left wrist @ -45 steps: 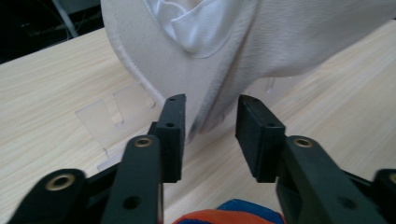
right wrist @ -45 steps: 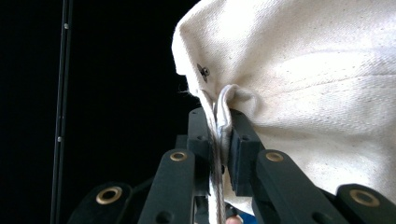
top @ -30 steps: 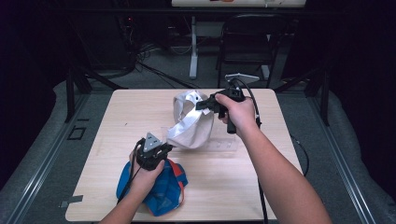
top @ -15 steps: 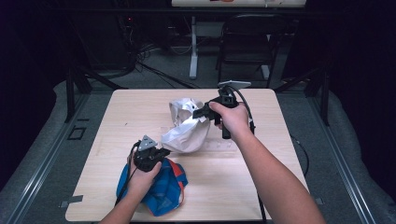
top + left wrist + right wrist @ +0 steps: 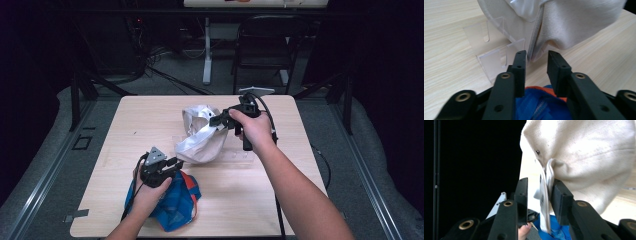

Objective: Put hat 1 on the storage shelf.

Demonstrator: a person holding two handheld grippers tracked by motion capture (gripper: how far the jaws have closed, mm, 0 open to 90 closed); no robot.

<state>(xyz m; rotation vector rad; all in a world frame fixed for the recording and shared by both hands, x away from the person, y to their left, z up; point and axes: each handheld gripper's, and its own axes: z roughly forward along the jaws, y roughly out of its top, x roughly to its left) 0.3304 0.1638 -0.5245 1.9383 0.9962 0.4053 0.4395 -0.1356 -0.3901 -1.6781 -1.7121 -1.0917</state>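
High view, both grippers (image 5: 172, 163) (image 5: 216, 121) opening, white cap (image 5: 200, 142) between

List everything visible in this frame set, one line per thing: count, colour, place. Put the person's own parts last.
Off-white fabric cap: one, cream, mid-table, draped over the clear stand.
Clear acrylic stand: one, transparent, on the table under the cap.
Blue and orange fabric cap: one, near table edge, under the left hand.
Light wooden table: one, pale wood, centre.
Black folding chair: one, behind the table.
Left gripper: one, black; its fingers have just been opening, the cap's edge between them, unpressed.
Right gripper: one, black; fingers just opening, cap's rim between them, the right finger against it.
Forearms: two, from the bottom.
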